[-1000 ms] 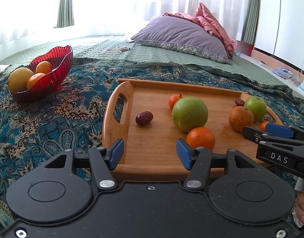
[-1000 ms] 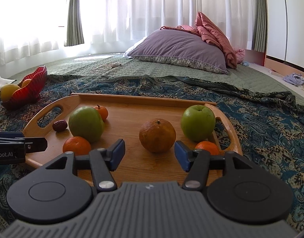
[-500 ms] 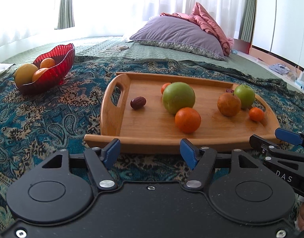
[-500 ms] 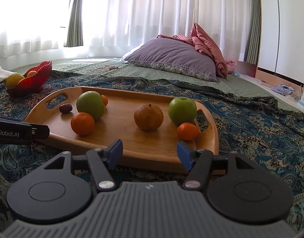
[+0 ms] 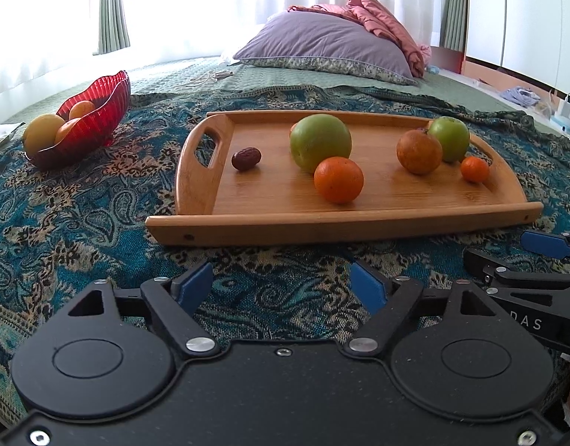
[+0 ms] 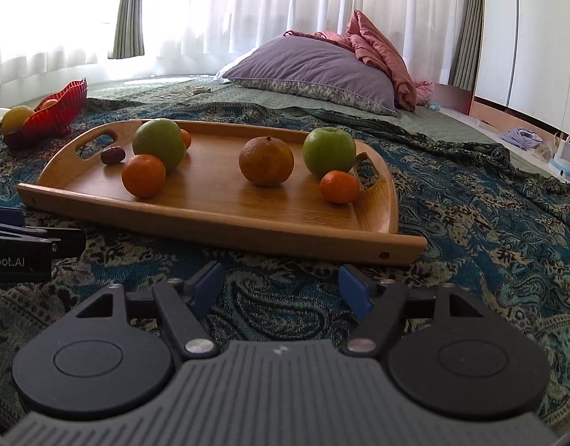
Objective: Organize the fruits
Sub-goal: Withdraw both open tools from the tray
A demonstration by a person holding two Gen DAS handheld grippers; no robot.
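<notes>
Both grippers hung over the patterned blanket (image 5: 80, 200), a little before the wooden tray (image 5: 322, 219). The left gripper (image 5: 281, 286) stood wide and held nothing; the right gripper (image 6: 281, 286) was wide and empty too. On the tray lay a big green fruit (image 5: 319, 141), an orange (image 5: 338, 179) touching it, a date (image 5: 246, 158), a brownish orange (image 5: 418, 151), a green apple (image 5: 449, 137) and a small mandarin (image 5: 474, 169). Far left stood a red bowl (image 5: 99, 111) with more fruits.
</notes>
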